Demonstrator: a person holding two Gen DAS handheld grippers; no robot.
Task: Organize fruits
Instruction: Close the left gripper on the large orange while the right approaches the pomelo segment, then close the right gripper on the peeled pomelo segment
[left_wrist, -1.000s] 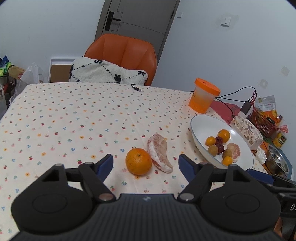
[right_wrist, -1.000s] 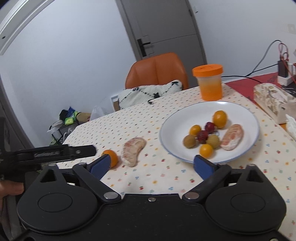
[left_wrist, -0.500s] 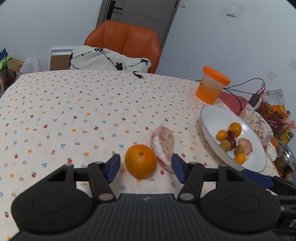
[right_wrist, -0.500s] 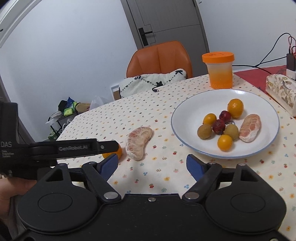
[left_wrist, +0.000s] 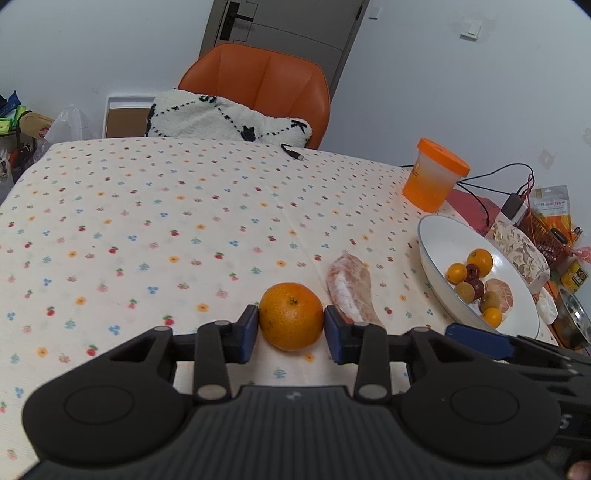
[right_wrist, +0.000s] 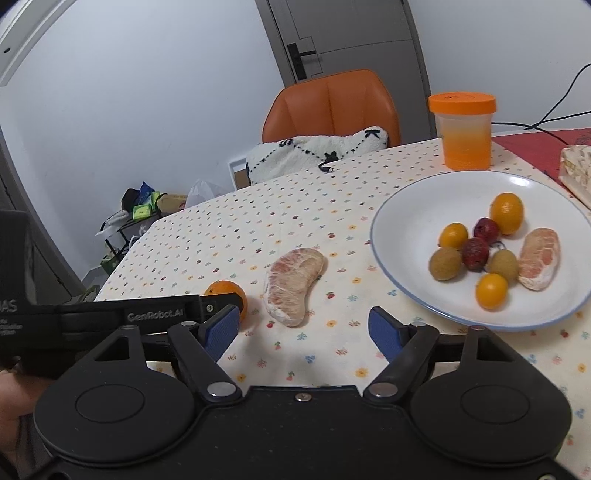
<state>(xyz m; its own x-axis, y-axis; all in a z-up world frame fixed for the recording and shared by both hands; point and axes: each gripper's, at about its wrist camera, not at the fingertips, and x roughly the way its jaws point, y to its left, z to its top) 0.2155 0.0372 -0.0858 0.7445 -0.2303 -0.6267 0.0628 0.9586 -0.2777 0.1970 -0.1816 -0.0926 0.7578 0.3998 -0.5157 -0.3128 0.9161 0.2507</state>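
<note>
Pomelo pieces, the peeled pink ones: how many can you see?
2. One pomelo piece lies on the tablecloth, just right of the orange that the left tongs are closed on. The other pomelo piece lies on the white plate, at its right side. None seems hidden.

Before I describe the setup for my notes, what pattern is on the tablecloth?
Cream tablecloth with small scattered multicoloured flowers and cherries; clearest in the left wrist view.

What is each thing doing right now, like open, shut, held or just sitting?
Left claw: shut on the orange.
Orange: gripped, on the table.
Right claw: open, empty.
Pomelo piece: loose on the tablecloth.
Plate: holding fruit.
Orange-lidded jar: lid on, upright.
</note>
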